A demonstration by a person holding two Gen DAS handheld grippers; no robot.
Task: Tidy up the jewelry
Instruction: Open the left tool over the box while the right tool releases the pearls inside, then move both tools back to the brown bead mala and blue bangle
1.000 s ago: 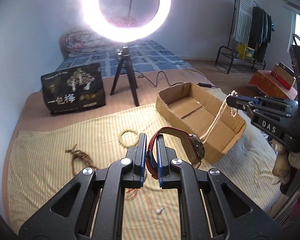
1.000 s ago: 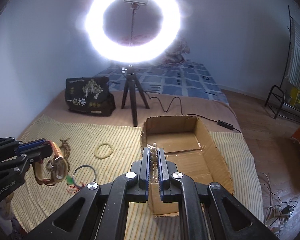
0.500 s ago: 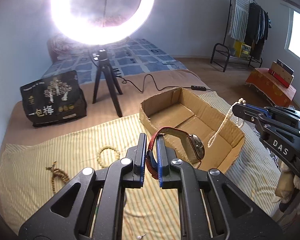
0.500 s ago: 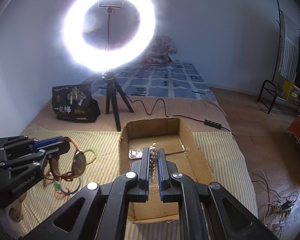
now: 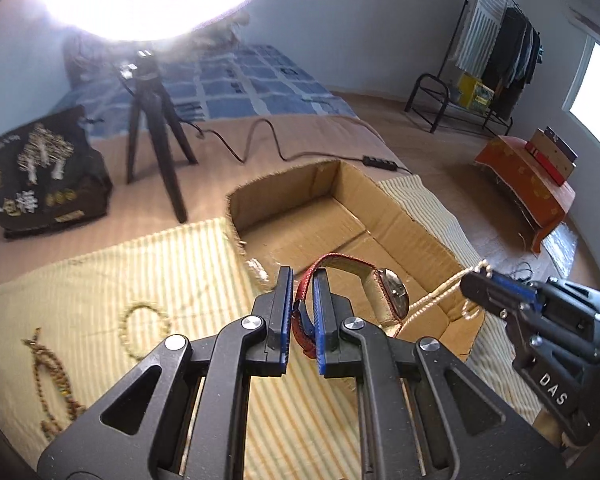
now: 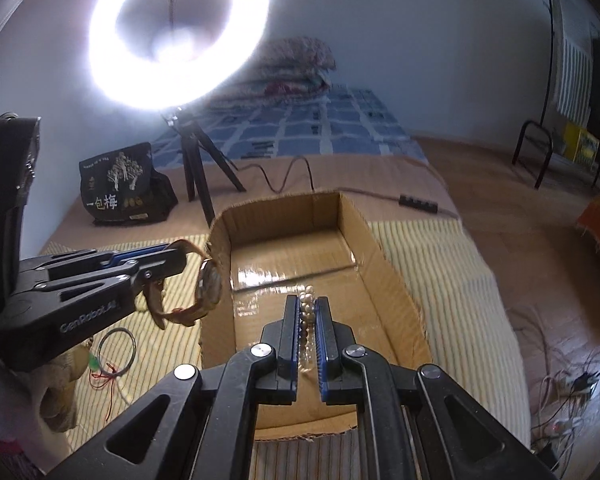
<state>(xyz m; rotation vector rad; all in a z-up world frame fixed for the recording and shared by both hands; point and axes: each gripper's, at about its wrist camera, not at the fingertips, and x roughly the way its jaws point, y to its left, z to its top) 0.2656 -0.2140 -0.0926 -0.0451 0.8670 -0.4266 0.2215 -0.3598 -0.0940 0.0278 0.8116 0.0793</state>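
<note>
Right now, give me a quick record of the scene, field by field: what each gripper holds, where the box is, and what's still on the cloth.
left gripper: shut on watch strap, near the box's left wall
right gripper: shut on pearl strand, over the box
cardboard box: open, nothing visible inside, on striped cloth
still on cloth: bead bracelet, brown bead string, wire bangle
behind: ring light on tripod, black bag

Both tools are matte black plastic with blue pads lining their fingers and round silver screws at the joints; the left tool (image 5: 301, 312) reads "GenRobot.AI" in white, the right tool (image 6: 308, 328) "DAS"
</note>
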